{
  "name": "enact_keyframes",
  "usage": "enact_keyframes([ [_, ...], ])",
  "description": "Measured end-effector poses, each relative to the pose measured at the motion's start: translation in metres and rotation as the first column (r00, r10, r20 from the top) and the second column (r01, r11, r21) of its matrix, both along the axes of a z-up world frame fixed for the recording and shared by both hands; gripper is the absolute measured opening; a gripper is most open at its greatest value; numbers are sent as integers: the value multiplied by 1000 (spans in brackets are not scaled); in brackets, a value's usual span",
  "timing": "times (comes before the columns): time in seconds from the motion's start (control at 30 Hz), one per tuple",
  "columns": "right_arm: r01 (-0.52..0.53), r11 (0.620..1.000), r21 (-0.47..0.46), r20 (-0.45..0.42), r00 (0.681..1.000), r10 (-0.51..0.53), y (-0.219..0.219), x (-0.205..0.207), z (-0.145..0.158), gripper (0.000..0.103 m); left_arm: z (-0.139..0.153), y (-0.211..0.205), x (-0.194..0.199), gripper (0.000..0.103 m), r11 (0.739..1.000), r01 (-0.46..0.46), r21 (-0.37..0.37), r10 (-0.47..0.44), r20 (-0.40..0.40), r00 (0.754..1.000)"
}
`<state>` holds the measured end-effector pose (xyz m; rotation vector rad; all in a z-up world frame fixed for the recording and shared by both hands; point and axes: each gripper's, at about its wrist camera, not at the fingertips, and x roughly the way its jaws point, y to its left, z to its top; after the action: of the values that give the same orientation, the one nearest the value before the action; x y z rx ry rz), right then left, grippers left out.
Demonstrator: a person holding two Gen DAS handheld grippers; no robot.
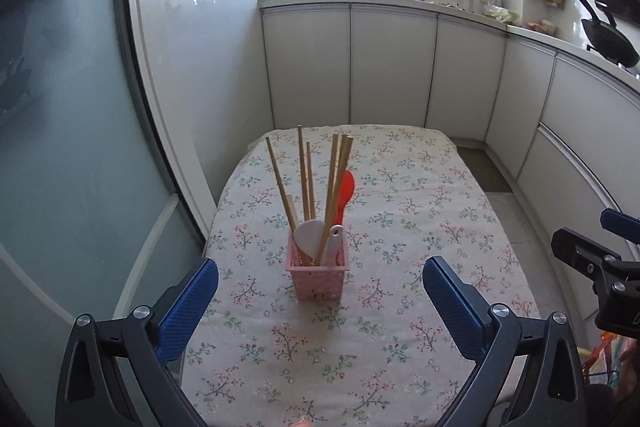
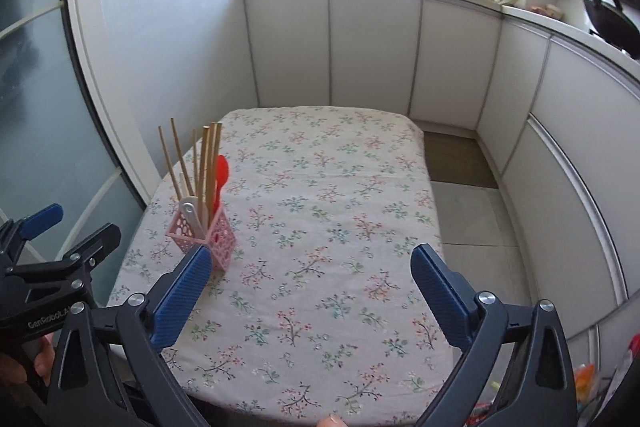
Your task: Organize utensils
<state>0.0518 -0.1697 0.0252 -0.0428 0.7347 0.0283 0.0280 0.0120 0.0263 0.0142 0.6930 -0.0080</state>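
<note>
Both my grippers hang released over the near end of the tabletop (image 2: pixel 340 187): the left gripper (image 1: pixel 320 307) has its blue pads spread wide with nothing between them, and the right gripper (image 2: pixel 310 291) is just as wide and just as empty. The pink basket (image 1: pixel 319 279) stands upright on the floral cloth, toward the left side of the tabletop as my right camera sees it, and it holds everything I can see: the chopsticks (image 1: pixel 306 179) fanned upward, the red spoon (image 1: pixel 346 193) behind them, the white spoon (image 1: pixel 308 237) and a white handle (image 1: pixel 334 245) at the front. No utensil lies loose on the cloth in either view, so I judge the sorting done and this step a clean retreat. To do it well I would keep both grippers clear of the tall chopstick tips, since a brush there could tip the light basket, and look over the cloth once for anything hidden by my own fingers.
</note>
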Motion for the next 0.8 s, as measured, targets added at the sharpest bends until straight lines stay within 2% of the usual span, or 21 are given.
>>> enact_keyframes([
  [0.27, 59, 997, -46, 49, 997, -57, -15, -35, 15, 103, 11, -18, -27, 103, 1000, 31, -2, -31, 19, 999],
  [0.8, 40, 999, -24, 27, 999, -39, -14, -37, 14, 103, 12, -17, -29, 103, 1000, 22, -12, -22, 23, 1000],
])
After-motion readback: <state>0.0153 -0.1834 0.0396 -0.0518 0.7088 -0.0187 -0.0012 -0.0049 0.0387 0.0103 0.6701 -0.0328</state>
